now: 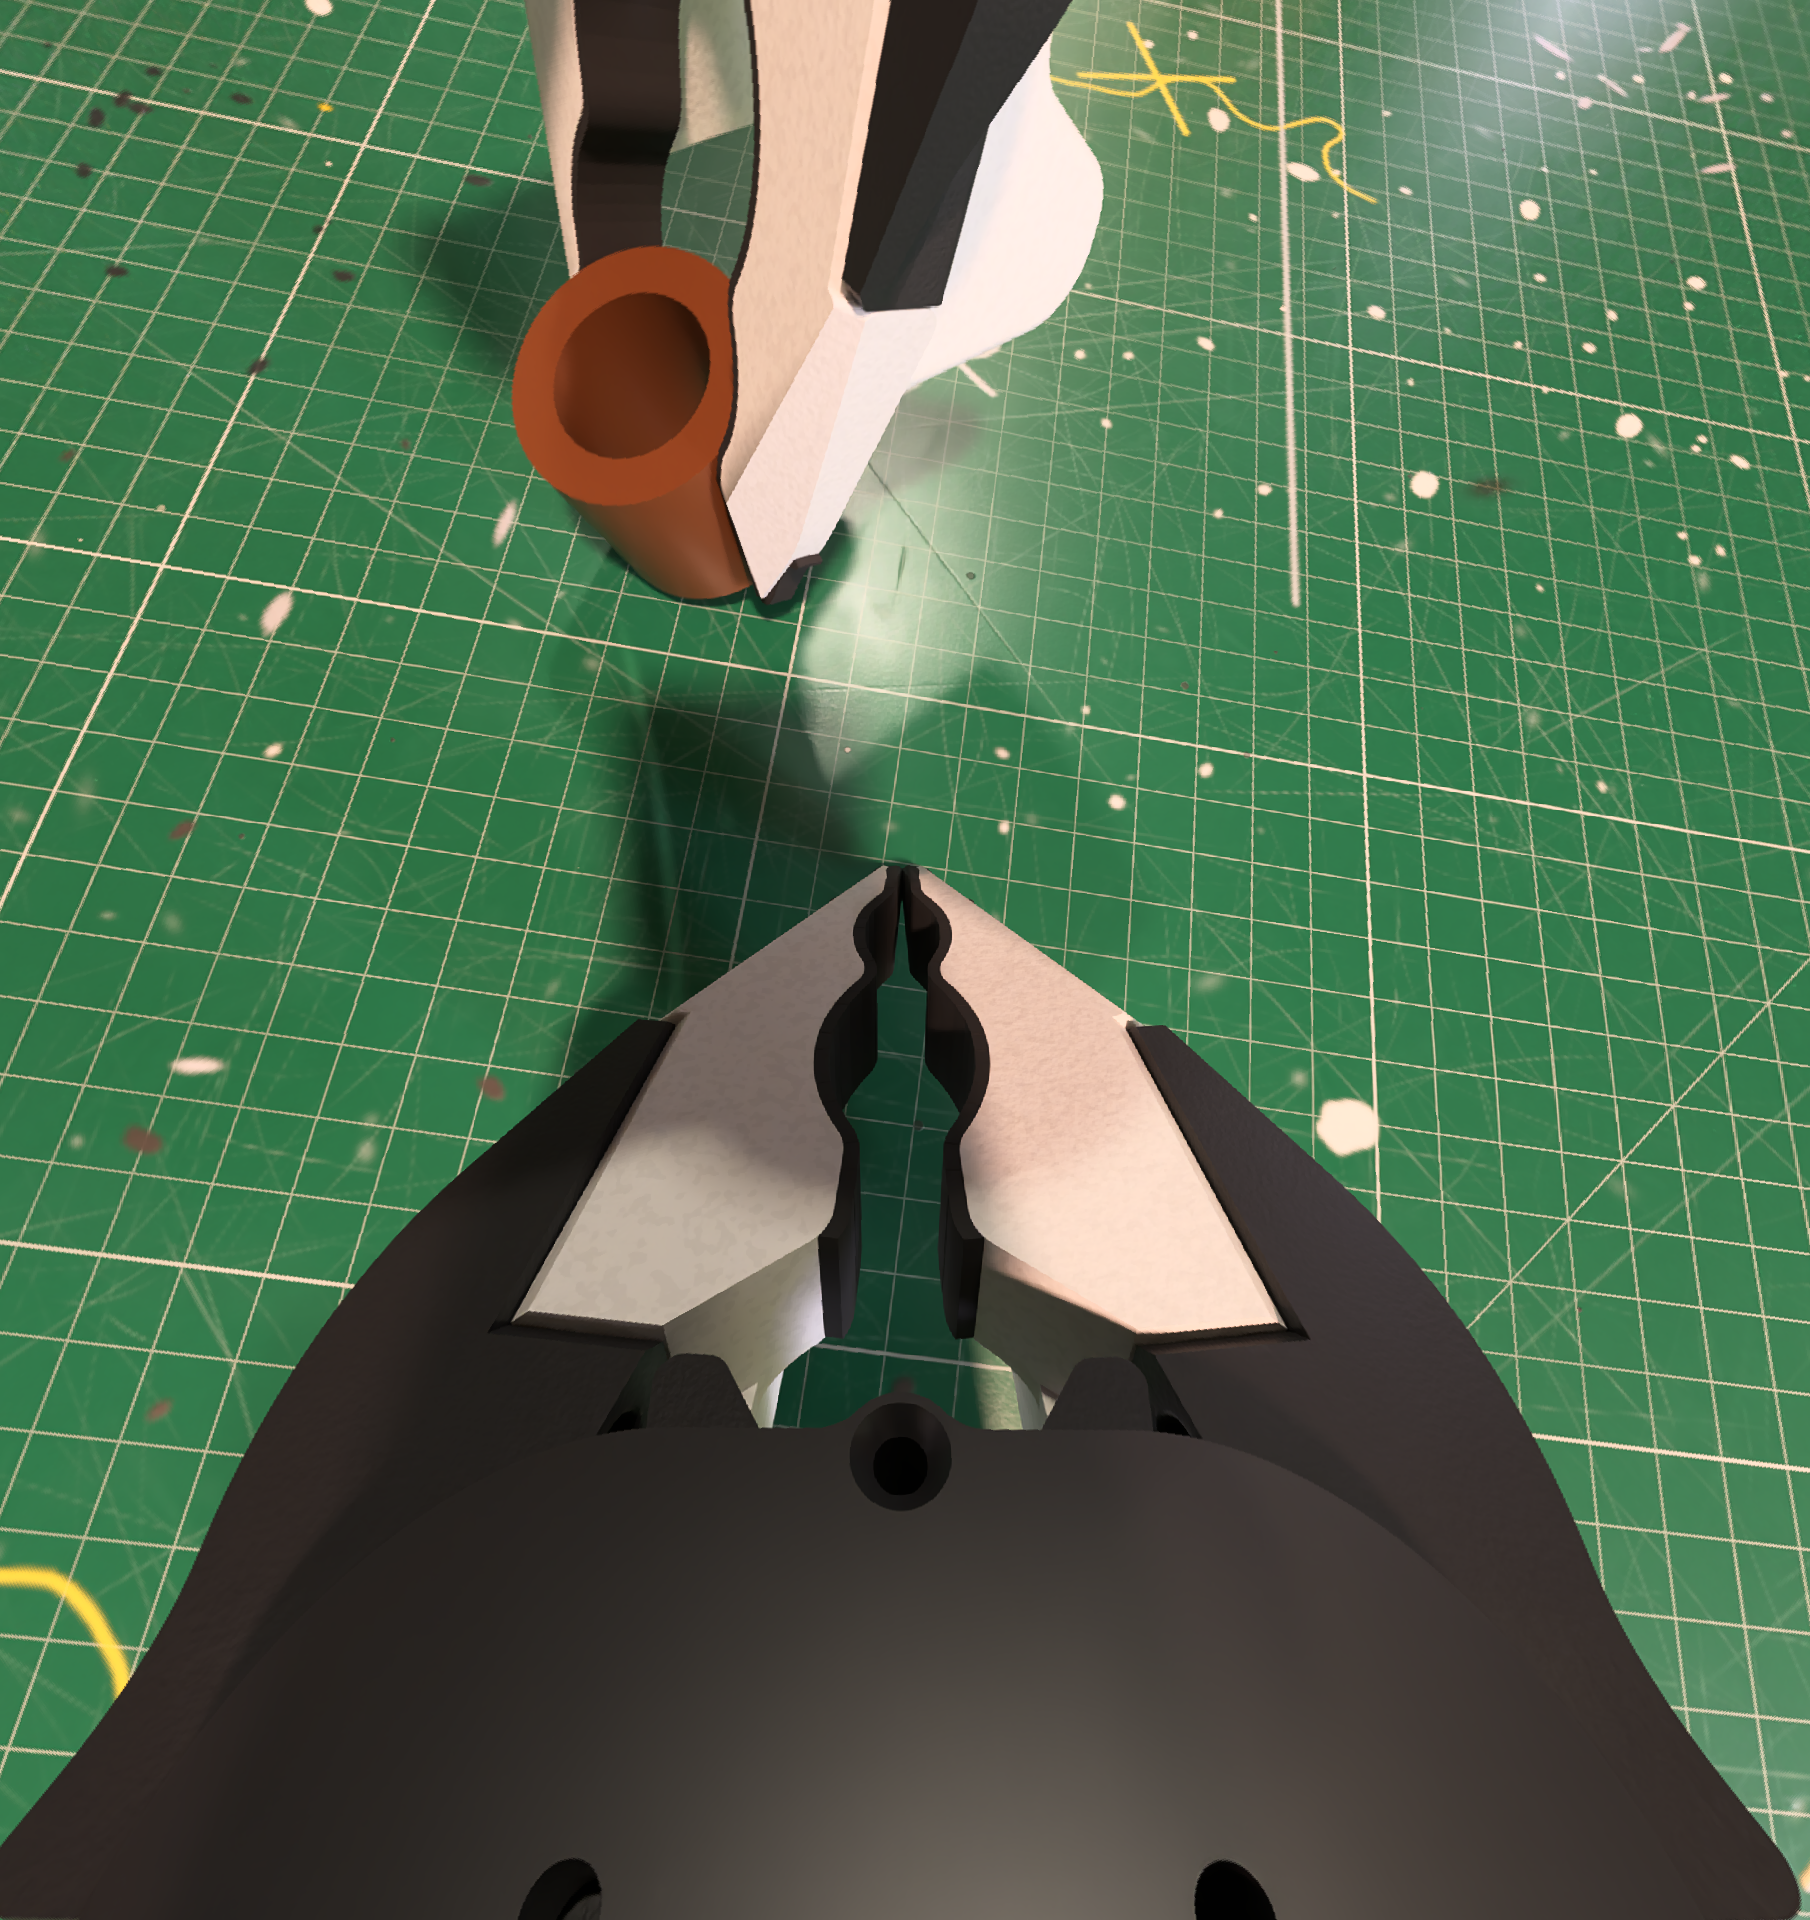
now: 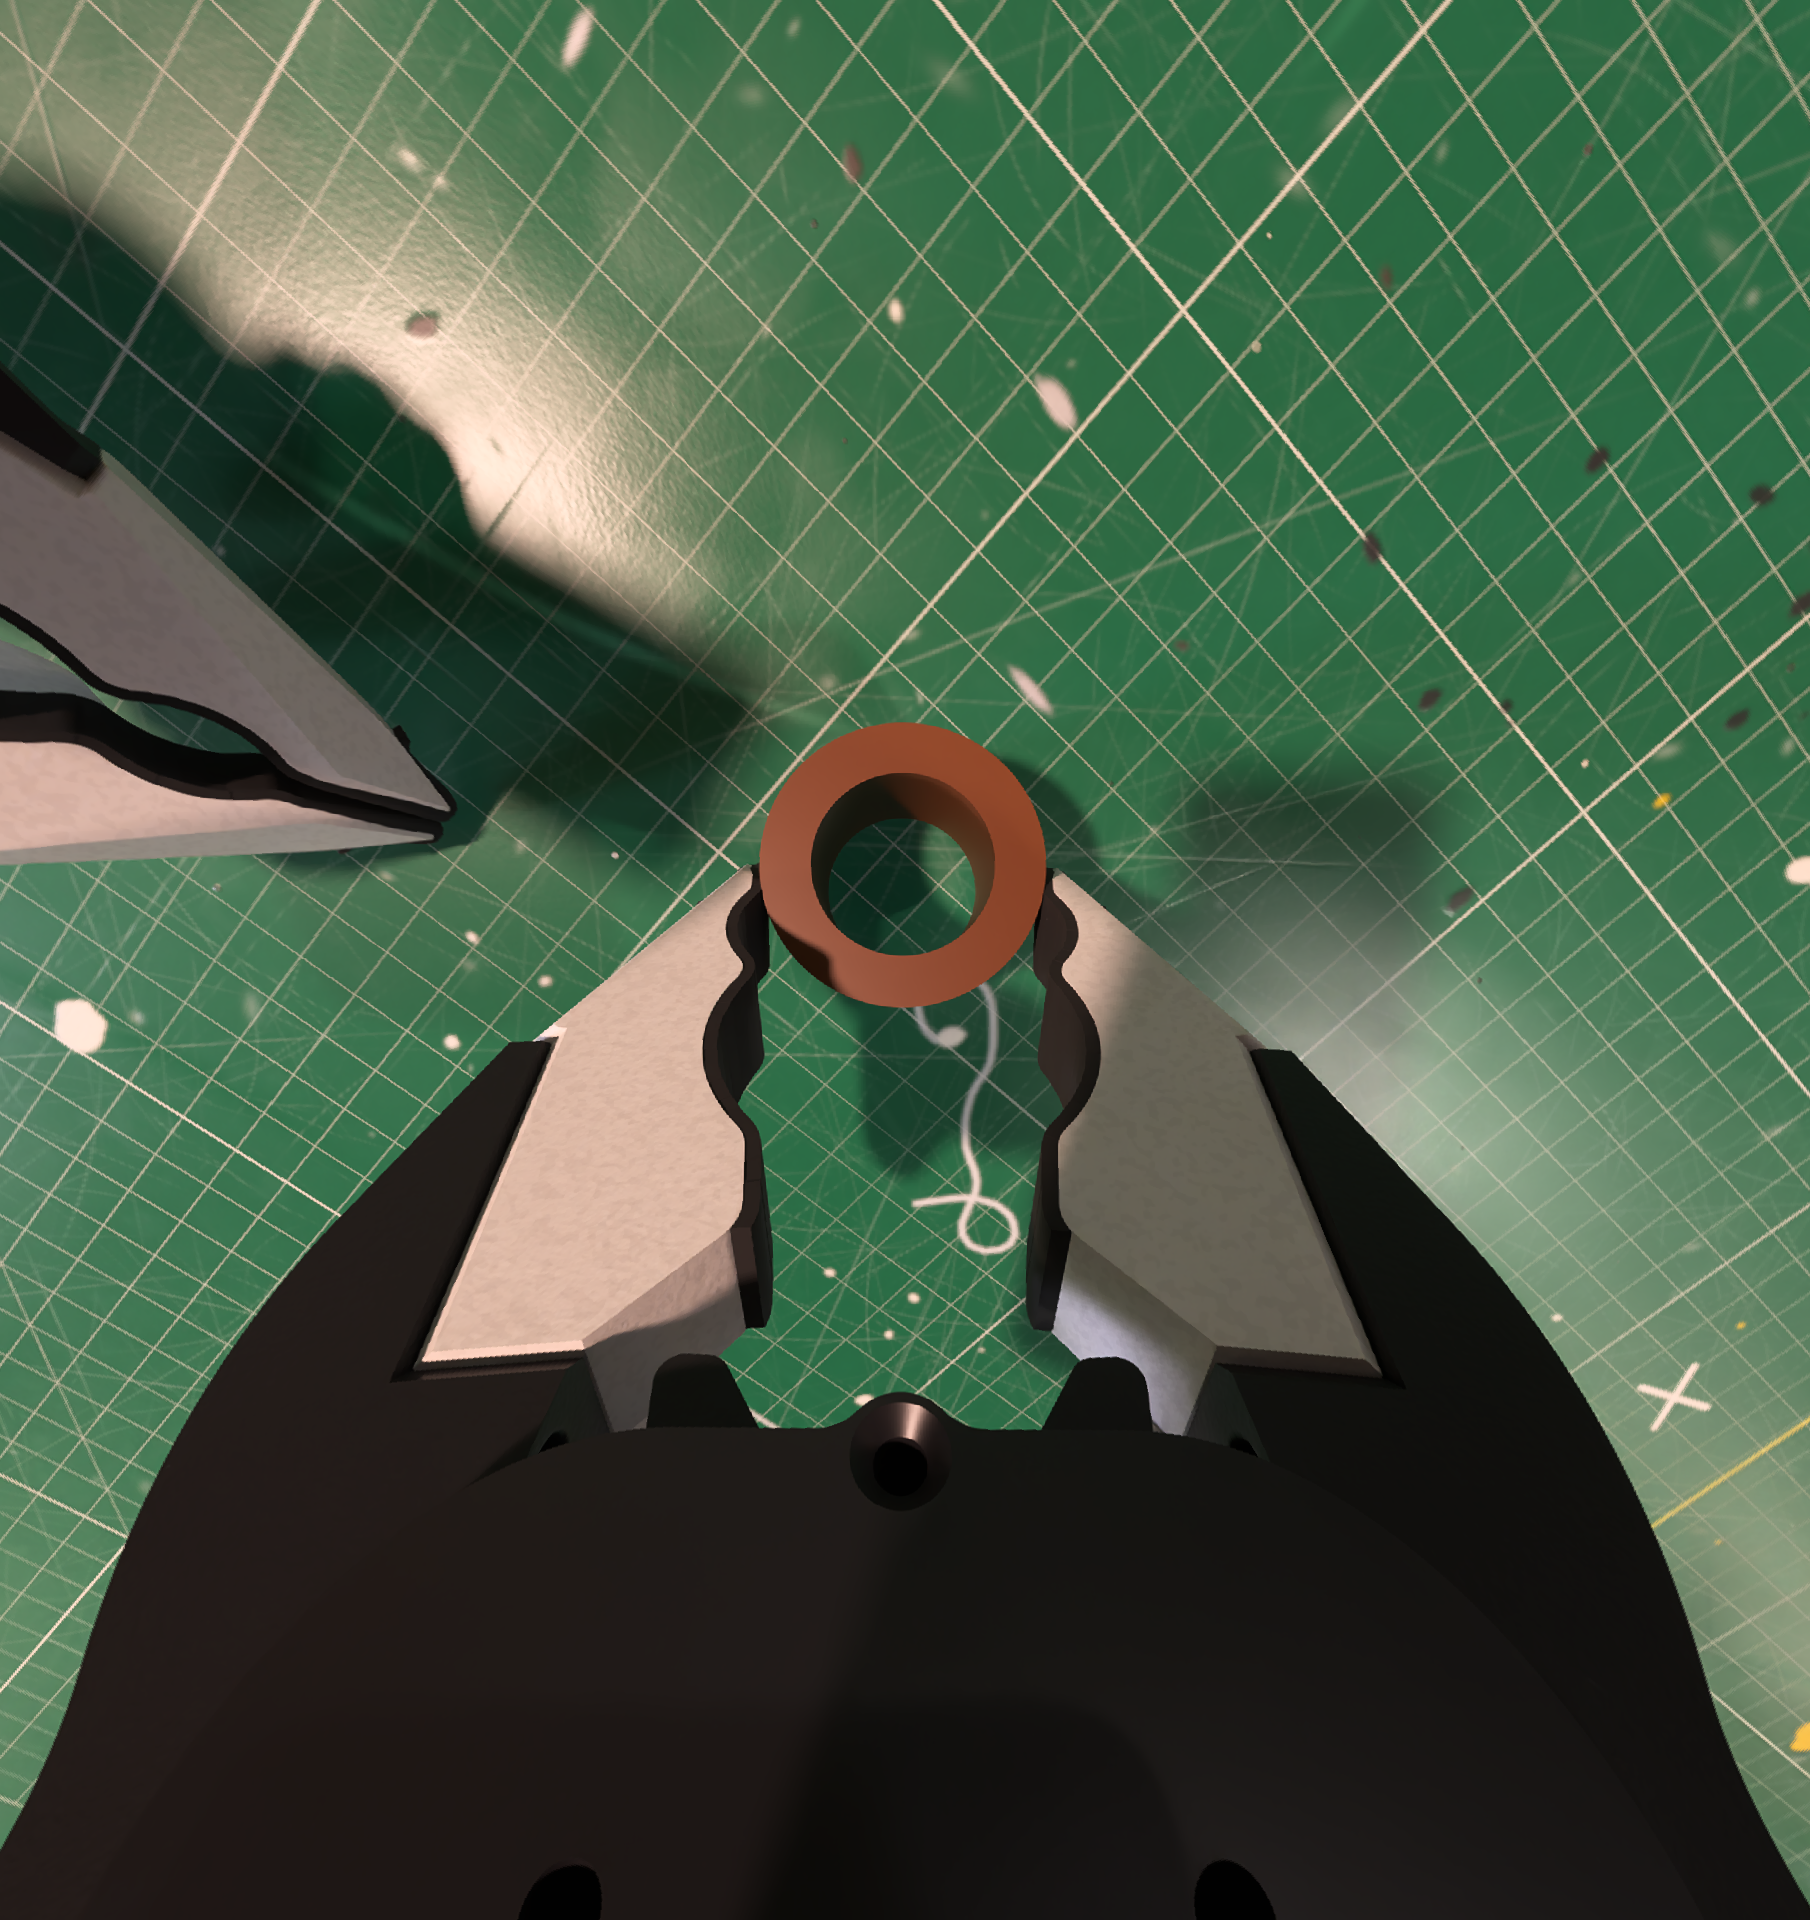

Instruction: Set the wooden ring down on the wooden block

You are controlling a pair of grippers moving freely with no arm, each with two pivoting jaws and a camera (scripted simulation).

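The right gripper [image 2: 902, 894] holds the wooden ring [image 2: 902, 864] between its two fingertips, with the ring's hole facing the camera. The green cutting mat [image 2: 1400, 416] shows through the hole. The left gripper [image 1: 902, 873] has its fingers pressed together and holds nothing; it hangs over the mat, near the ring. The mat has a pale grid, many scratches, white and dark specks and some yellow scribbles. No bench edge is clearly seen, and no room. The wooden block is not in view.
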